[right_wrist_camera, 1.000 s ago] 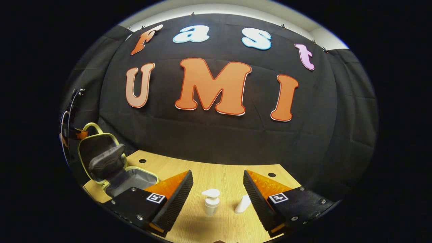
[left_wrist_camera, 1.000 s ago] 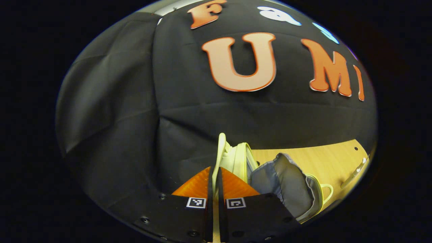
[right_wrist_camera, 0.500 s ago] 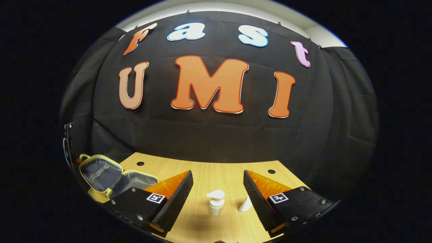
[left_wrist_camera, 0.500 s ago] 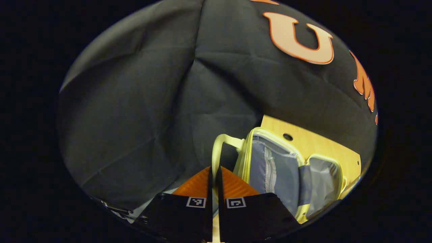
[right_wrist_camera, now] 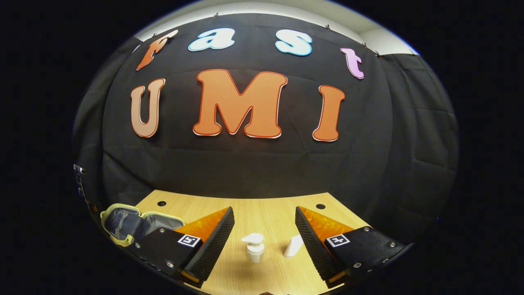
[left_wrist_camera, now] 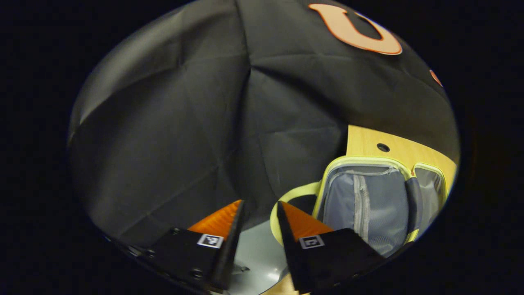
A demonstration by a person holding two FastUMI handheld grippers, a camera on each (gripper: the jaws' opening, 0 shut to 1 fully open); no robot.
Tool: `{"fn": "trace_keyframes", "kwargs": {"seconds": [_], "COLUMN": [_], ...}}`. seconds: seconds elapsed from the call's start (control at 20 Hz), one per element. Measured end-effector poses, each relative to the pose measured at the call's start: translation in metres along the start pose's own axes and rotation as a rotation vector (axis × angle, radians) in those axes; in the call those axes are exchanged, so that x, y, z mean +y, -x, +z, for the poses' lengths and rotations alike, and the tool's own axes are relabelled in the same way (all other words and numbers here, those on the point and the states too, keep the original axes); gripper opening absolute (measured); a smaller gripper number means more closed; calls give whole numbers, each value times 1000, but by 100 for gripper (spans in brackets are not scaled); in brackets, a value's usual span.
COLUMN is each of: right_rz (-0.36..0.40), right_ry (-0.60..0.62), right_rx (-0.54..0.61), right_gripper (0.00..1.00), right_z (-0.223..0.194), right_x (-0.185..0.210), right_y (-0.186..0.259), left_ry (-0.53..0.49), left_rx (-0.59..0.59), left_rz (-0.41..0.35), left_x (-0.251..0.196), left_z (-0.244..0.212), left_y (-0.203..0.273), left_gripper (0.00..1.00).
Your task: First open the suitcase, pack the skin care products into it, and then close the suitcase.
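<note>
Suitcase lies open on counter, just right of left hand-held gripper; jaws parted, empty, pale handle loop beside right finger. Right hand-held gripper spread wide, empty; pump bottle between fingers ahead, small white bottle near right finger.

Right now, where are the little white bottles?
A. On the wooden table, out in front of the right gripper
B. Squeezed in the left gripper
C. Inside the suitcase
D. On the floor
A. The pump bottle and the small white bottle stand on the table ahead of the open right gripper, while the suitcase lies open off to the side.
</note>
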State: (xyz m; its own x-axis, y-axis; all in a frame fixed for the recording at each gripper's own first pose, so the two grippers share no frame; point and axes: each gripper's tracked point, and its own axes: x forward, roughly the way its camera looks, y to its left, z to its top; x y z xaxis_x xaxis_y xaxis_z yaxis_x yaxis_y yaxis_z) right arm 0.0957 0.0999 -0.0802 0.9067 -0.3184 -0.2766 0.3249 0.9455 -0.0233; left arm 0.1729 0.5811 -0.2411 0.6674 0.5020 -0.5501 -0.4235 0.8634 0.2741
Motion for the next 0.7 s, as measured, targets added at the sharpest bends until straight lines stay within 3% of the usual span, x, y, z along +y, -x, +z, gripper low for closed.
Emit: {"fn": "trace_keyframes", "kwargs": {"seconds": [0.05,0.2,0.4,0.7], "right_rz": [4,13,34,89], "right_ry": [7,10,41,56], "right_rx": [-4,-31,-58,-87], "right_gripper": [95,96,96,96], "right_z": [1,6,5,4], "right_x": [-3,-19,-43,-69], "right_y": [-3,-8,-19,-27], "left_ry": [0,-8,-50,-135], "left_rx": [-34,-137,-298,-496], "left_rz": [-11,-36,-102,-199], "left_x": [-9,-30,-59,-71], "left_z": [11,47,97,116], "left_y": [11,60,160,295], "left_gripper": [75,92,97,99]}}
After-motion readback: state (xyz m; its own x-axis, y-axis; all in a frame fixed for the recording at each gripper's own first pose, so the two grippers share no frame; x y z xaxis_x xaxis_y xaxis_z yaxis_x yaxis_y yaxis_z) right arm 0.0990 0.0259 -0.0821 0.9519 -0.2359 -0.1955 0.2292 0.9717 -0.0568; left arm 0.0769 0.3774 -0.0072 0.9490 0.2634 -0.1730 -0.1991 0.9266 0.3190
